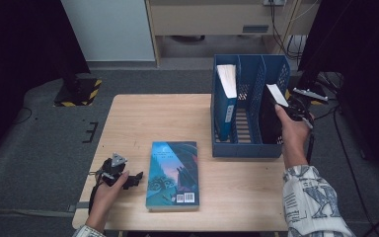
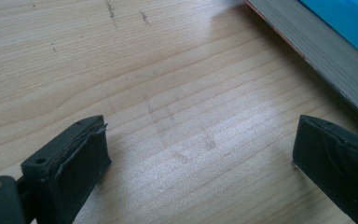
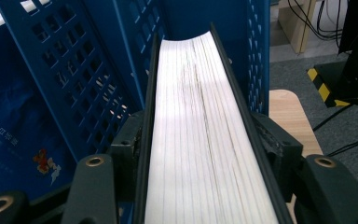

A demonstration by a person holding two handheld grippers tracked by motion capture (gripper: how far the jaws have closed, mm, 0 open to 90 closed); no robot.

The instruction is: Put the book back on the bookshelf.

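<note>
The right gripper (image 1: 296, 109) has its jaws on either side of a dark-covered book (image 3: 205, 135) standing in the right compartment of the blue file rack (image 1: 246, 148), though whether the pads press on its covers is hard to tell. The left gripper (image 2: 200, 158) rests open over the bare wooden table (image 2: 168, 70), beside a blue book (image 1: 173, 174) lying flat.
</note>
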